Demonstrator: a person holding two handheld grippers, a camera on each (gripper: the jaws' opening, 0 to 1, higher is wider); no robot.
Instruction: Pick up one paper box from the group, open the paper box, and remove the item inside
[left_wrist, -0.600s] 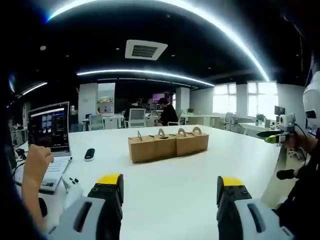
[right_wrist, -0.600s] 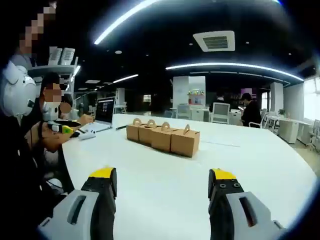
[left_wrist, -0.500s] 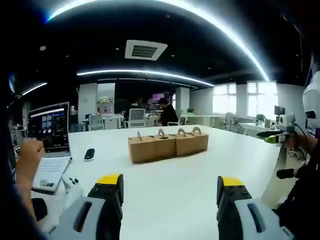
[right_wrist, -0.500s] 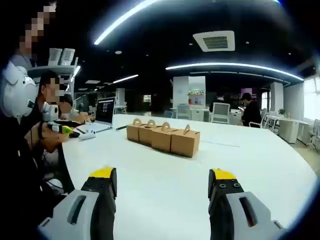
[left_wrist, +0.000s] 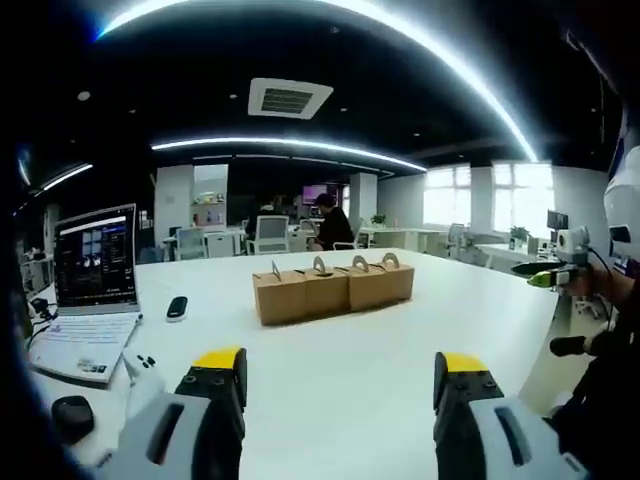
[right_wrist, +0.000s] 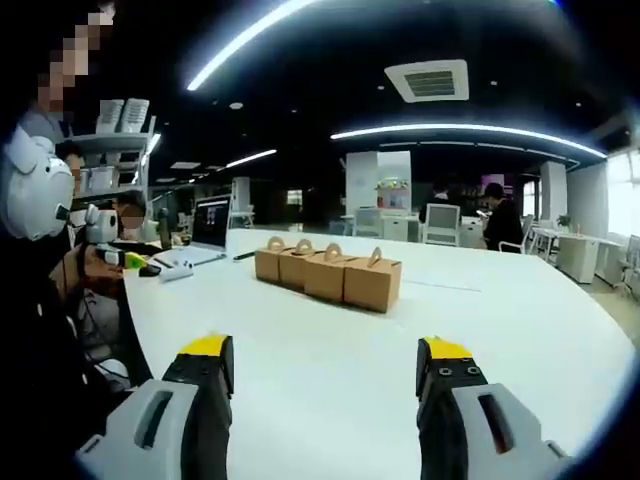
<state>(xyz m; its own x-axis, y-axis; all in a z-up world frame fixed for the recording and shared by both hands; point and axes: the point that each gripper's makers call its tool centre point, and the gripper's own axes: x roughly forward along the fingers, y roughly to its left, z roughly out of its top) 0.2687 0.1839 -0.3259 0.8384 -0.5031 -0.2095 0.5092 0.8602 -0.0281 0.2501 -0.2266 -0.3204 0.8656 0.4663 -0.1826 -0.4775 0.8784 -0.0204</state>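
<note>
Several brown paper boxes (left_wrist: 333, 290) with loop handles stand side by side in a row on the white table (left_wrist: 330, 370), ahead of my left gripper (left_wrist: 340, 378). Its yellow-tipped jaws are wide apart with nothing between them. In the right gripper view the same row of boxes (right_wrist: 328, 275) runs away to the left, well beyond my right gripper (right_wrist: 327, 368), which is open and holds nothing. Both grippers hover over the near table, clear of the boxes.
An open laptop (left_wrist: 92, 290), a black remote (left_wrist: 177, 307), a mouse (left_wrist: 72, 416) and a white controller (left_wrist: 143, 368) lie at the left. A person (right_wrist: 45, 230) holds another gripper (right_wrist: 125, 258). More desks, chairs and a seated person (left_wrist: 328, 225) stand behind.
The hand that rested on the laptop keyboard has drawn away out of the left gripper view. Both views have shifted only slightly; the boxes and my grippers stay as they were.
</note>
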